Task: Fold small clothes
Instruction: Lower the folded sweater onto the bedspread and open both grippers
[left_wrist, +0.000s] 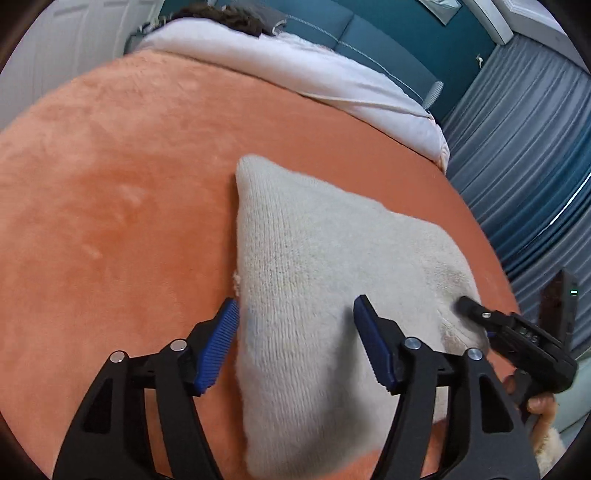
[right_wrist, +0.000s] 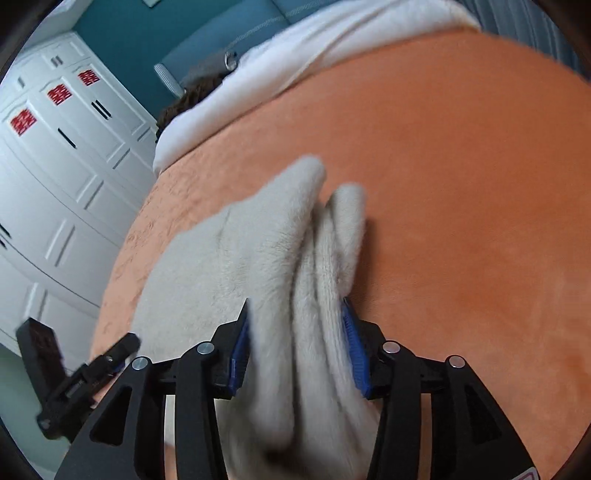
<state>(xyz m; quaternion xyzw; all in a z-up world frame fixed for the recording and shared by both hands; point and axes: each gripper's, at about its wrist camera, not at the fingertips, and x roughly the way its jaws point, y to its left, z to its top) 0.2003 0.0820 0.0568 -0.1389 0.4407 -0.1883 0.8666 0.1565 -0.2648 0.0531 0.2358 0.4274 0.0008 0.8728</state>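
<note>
The cream knit garment (left_wrist: 314, 258) lies folded on the orange bed cover (left_wrist: 129, 166). The left tongs (left_wrist: 295, 343) stand apart over its near edge, gripping nothing. The right tongs (right_wrist: 297, 347) straddle a bunched fold of it; whether their pads (right_wrist: 356, 354) press it I cannot tell

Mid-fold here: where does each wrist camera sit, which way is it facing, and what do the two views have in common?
Left wrist: on the left hand-held gripper, angled down at the cream knit garment on the orange blanket; its open jaws straddle the garment's edge, and fingers holding the other gripper show.
Right wrist: on the right hand-held gripper, angled down at bunched folds between its pads, white wardrobe on the left.
Shared: garment, blanket, white bedding, and each sees the other gripper.
</note>
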